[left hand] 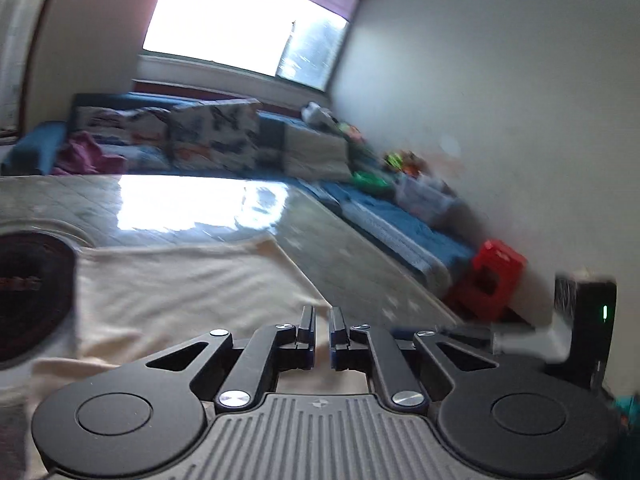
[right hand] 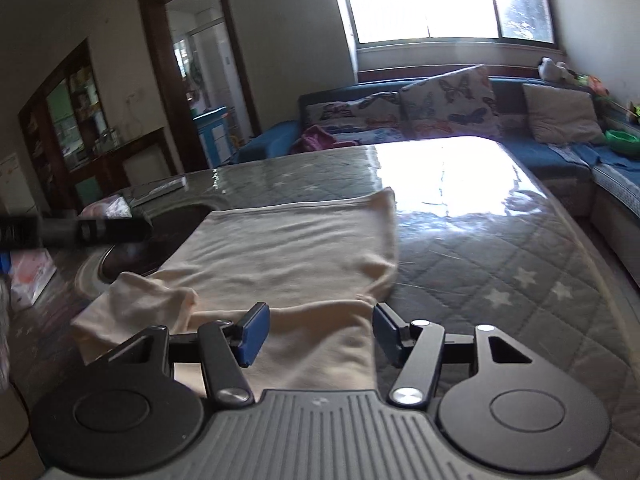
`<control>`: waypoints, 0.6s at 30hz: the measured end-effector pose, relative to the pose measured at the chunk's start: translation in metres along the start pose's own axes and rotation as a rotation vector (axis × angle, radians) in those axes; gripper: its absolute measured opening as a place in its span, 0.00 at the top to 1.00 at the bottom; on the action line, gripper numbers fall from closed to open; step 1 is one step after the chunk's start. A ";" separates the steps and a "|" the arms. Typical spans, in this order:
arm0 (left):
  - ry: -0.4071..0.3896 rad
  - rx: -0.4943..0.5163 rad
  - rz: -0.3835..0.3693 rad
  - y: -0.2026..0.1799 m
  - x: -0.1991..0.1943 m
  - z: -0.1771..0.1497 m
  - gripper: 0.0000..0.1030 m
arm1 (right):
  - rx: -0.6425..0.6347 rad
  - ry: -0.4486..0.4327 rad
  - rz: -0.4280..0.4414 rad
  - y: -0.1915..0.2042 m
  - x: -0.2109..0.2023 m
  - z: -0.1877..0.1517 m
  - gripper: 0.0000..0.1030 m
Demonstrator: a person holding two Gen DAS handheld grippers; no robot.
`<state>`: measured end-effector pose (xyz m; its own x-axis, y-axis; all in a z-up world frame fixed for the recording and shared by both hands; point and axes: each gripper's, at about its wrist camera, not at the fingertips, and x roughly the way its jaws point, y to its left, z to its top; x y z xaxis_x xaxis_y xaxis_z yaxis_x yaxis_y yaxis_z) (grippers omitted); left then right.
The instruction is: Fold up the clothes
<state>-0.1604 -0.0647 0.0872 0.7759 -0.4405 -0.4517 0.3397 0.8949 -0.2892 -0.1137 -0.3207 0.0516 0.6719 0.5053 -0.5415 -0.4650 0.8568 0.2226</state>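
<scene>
A cream garment (right hand: 288, 248) lies spread on the glass-topped table (right hand: 500, 264), with a sleeve folded over at its near left (right hand: 136, 308). My right gripper (right hand: 320, 332) is open, its blue pads on either side of the garment's near edge, just above it. In the left wrist view the same cream garment (left hand: 180, 284) lies under my left gripper (left hand: 322, 330), whose jaws are nearly closed with a narrow gap; the cloth shows between them, and I cannot tell if it is pinched. The left view is blurred.
A dark round inset (right hand: 132, 252) sits in the table at the garment's left. A blue sofa (right hand: 440, 120) with butterfly cushions runs behind the table and along the right wall. A red stool (left hand: 492, 276) stands by the wall. The other gripper's dark body (right hand: 72, 232) shows at far left.
</scene>
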 end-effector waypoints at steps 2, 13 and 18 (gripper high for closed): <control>0.038 0.042 0.004 -0.007 0.005 -0.009 0.91 | 0.010 0.005 -0.002 -0.005 -0.002 -0.001 0.46; 0.045 0.110 0.337 0.064 -0.068 -0.034 0.78 | -0.059 0.098 0.207 0.038 0.027 0.006 0.59; 0.060 0.053 0.448 0.092 -0.098 -0.054 0.72 | -0.098 0.169 0.284 0.067 0.053 0.010 0.60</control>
<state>-0.2335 0.0566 0.0595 0.8211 -0.0112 -0.5707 0.0055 0.9999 -0.0118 -0.1034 -0.2361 0.0464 0.4066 0.6915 -0.5971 -0.6786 0.6662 0.3093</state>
